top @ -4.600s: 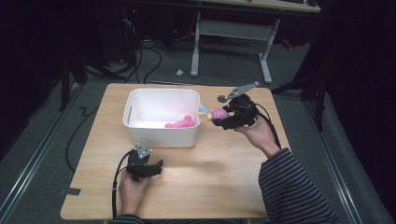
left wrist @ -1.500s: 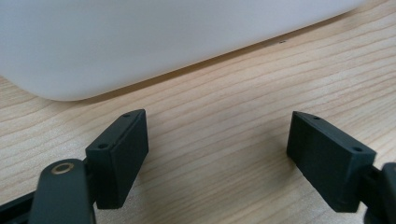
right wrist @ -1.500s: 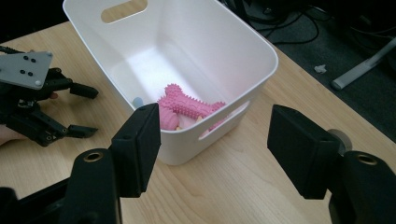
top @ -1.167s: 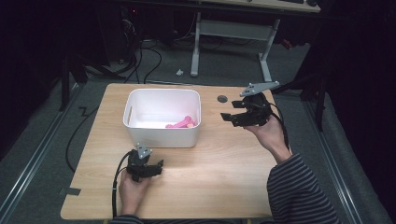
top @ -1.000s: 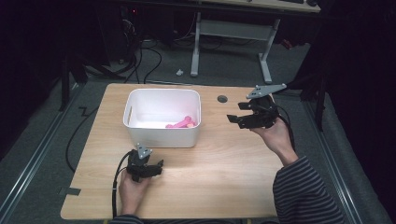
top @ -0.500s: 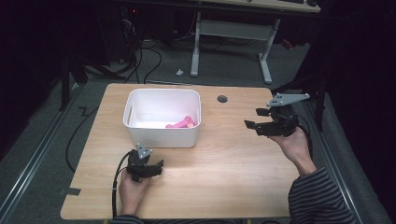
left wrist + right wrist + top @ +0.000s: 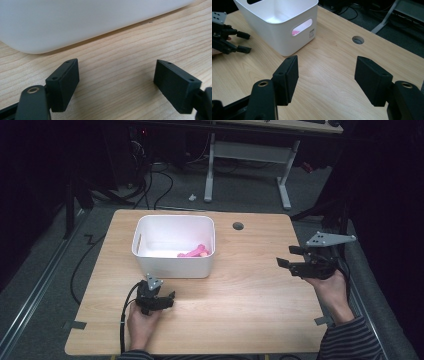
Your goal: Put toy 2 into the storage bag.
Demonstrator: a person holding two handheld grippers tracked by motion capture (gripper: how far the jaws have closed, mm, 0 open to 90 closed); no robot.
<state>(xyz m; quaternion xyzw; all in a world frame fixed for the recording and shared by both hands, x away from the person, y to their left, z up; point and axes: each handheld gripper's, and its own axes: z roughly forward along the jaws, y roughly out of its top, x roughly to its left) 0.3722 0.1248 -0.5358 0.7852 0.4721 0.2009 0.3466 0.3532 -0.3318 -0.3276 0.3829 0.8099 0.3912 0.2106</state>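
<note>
Dark floor and trailing cables are surrounding the pale wooden tabletop (image 7: 240, 310) where I am working with a pair of black two-jaw tongs in each hand. My left tongs (image 7: 171, 299) are resting low on the tabletop near its front edge, just in front of the white rectangular plastic bin (image 7: 172, 265). In the left gripper view their jaws are standing wide apart with bare wood grain between them, gripping nothing, and the bin's near wall (image 7: 82, 22) is looming close ahead without touching them.

My right tongs (image 7: 289, 256) are hovering near the right edge of the tabletop, well apart from the bin, pointing toward it. In the right gripper view (image 7: 325, 77) their jaws are also spread wide and holding nothing, with the tabletop showing between them. Beyond them the bin (image 7: 284, 37) is sitting with pink showing through its side handle slot.

Inside the bin, a pink toy piece (image 7: 192, 253) is lying on the bottom toward the right wall. A round cable hole (image 7: 238, 226) is sitting in the tabletop just right of the bin.
</note>
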